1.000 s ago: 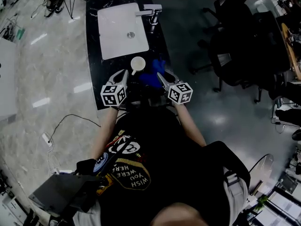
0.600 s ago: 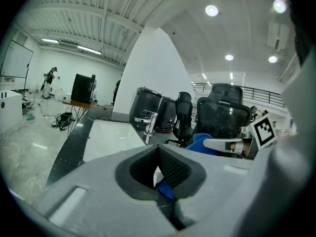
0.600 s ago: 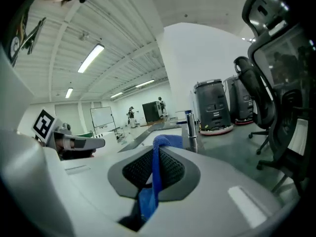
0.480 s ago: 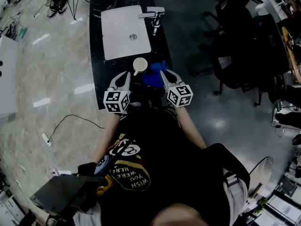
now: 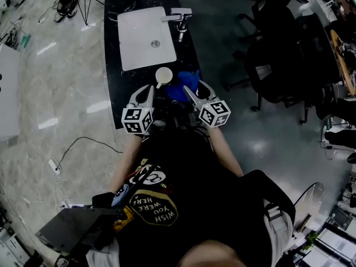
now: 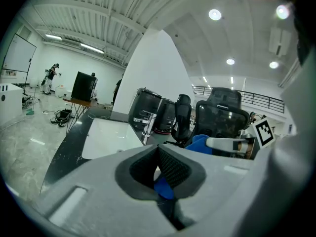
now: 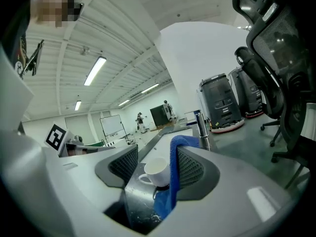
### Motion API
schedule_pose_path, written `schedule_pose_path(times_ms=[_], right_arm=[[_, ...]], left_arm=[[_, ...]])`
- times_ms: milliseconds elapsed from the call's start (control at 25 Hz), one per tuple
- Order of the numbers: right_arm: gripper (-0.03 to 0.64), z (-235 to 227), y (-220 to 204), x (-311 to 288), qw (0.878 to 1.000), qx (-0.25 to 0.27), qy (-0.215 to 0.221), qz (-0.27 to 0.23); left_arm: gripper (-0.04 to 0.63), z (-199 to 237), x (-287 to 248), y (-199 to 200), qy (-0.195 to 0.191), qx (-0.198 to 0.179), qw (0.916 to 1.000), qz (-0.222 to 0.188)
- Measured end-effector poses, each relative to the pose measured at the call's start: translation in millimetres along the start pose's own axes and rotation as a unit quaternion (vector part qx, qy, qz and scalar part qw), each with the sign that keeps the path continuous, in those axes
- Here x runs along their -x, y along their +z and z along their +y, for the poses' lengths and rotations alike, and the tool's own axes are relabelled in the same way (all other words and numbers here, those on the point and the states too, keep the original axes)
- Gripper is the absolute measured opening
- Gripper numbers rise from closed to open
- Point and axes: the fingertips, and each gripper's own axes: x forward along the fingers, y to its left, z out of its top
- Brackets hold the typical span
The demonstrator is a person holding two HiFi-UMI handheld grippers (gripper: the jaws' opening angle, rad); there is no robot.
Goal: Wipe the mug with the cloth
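Note:
A white mug (image 5: 163,75) stands on the black counter (image 5: 114,102) just in front of the sink. A blue cloth (image 5: 179,89) lies bunched to its right. My right gripper (image 5: 194,88) is at the cloth and its jaws are opening. In the right gripper view the cloth (image 7: 174,172) drapes against the right pad only, and the mug (image 7: 157,171) shows beyond the right gripper (image 7: 157,157). My left gripper (image 5: 146,90) hovers left of the mug. Seen in its own view, the left gripper (image 6: 158,154) is shut with nothing in it, and a scrap of blue cloth (image 6: 165,187) shows behind.
A white sink (image 5: 146,36) with a chrome faucet (image 5: 179,20) fills the far half of the counter. Black office chairs (image 5: 278,65) stand to the right on the grey floor. The counter's near edge is right under both grippers.
The right gripper's jaws stand wider apart than half a second ago, still at the blue cloth. The left gripper and the mug have hardly moved.

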Motion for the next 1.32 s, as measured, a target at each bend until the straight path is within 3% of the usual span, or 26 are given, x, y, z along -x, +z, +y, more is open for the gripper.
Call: schedule_pose_path(times_ms=[80,240,360,1320], right_arm=[[0.231,-2,1,2,1.0,0.013,-0.008,0.0],[0.088,-6,1,7,0.998,0.053,-0.036,0.001],[0.019,-9,3,10,0.996,0.071,-0.051,-0.001],[0.014,-13,4,9,0.995,0.078,-0.059,0.003]], left_arm=[[0.003,-2,0,0,-0.001,-0.001,1.0,-0.001],[0.003,-5,-1,2,-0.004,-0.002,1.0,-0.004],[0.003,-6,-2,3,-0.004,-0.002,1.0,-0.005],[0.003,-4,-5,2,-0.003,0.003,1.0,-0.003]])
